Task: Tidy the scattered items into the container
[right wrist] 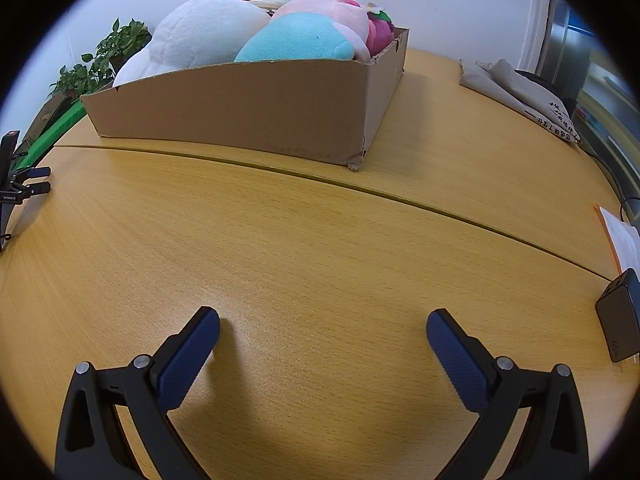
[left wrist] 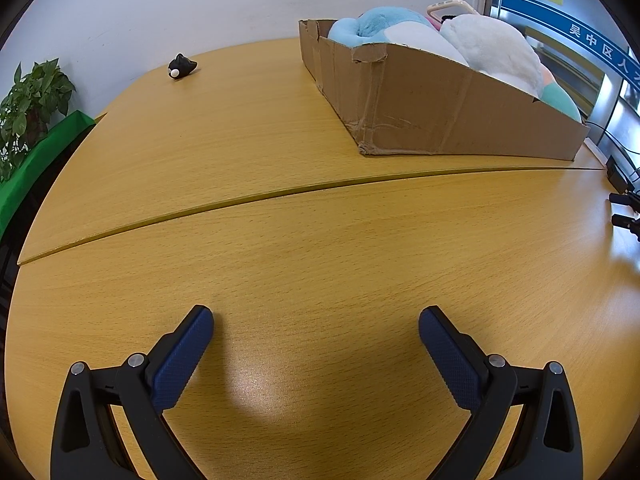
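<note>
Your left gripper point(left wrist: 316, 316) hangs over a bare stretch of the wooden table point(left wrist: 320, 240), its two blue-padded fingers spread wide apart with nothing between them. Your right gripper point(right wrist: 323, 319) is the same: fingers fully apart, empty, pointing down at the tabletop.

From the left wrist view, the cardboard box point(left wrist: 440, 108) sits on the table at about two o'clock, well beyond the seam that crosses the tabletop. It is heaped above its rim with soft toys: a light blue plush point(left wrist: 380, 24) toward the far end and a white plush point(left wrist: 492, 46) nearer. A pale curved handle point(left wrist: 452, 6) shows behind them.

One small black toy point(left wrist: 182, 67) with a white spot lies alone on the table at about eleven o'clock, near the far edge and well apart from the box.

A potted plant point(left wrist: 32, 100) stands off the table at nine to ten o'clock.

From the right wrist view, the box point(right wrist: 248, 108) is at about eleven to twelve o'clock, with a pink plush point(right wrist: 340, 12) behind a turquoise one point(right wrist: 296, 38). A folded grey cloth point(right wrist: 516, 96) lies at two o'clock, and a black charger block point(right wrist: 620, 316) at three o'clock.
</note>
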Demonstrator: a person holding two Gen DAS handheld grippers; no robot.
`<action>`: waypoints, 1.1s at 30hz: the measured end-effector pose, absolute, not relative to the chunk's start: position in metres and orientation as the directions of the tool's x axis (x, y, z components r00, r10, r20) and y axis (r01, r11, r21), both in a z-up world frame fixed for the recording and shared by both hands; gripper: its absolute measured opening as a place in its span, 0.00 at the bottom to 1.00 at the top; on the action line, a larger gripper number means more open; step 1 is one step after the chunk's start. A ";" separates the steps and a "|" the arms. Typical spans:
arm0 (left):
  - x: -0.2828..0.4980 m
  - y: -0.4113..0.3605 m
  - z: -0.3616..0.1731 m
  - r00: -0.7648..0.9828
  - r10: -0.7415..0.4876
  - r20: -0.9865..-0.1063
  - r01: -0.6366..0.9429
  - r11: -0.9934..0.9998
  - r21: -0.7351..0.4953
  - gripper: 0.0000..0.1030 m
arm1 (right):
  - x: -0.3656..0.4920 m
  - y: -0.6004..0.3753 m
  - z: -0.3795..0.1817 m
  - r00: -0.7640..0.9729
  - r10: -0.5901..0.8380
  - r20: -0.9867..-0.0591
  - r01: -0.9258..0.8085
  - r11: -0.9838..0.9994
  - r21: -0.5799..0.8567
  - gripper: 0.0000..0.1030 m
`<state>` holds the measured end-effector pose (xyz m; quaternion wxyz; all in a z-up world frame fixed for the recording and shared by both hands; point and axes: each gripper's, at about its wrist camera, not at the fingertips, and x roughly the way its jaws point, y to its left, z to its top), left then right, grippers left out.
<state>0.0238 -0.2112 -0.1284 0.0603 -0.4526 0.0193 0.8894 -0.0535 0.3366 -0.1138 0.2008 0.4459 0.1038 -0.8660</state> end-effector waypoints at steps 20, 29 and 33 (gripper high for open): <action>0.020 -0.201 -0.129 -0.586 0.077 -0.806 -0.108 -0.994 -0.016 1.00 | -0.054 0.336 -0.113 -0.520 -0.261 -0.813 0.443 -0.896 0.004 1.00; 0.020 -0.201 -0.129 -0.587 0.076 -0.806 -0.108 -0.994 -0.016 1.00 | -0.054 0.335 -0.113 -0.520 -0.262 -0.813 0.443 -0.897 0.006 1.00; 0.020 -0.201 -0.129 -0.587 0.076 -0.806 -0.107 -0.994 -0.015 1.00 | -0.054 0.335 -0.113 -0.520 -0.263 -0.813 0.443 -0.897 0.006 1.00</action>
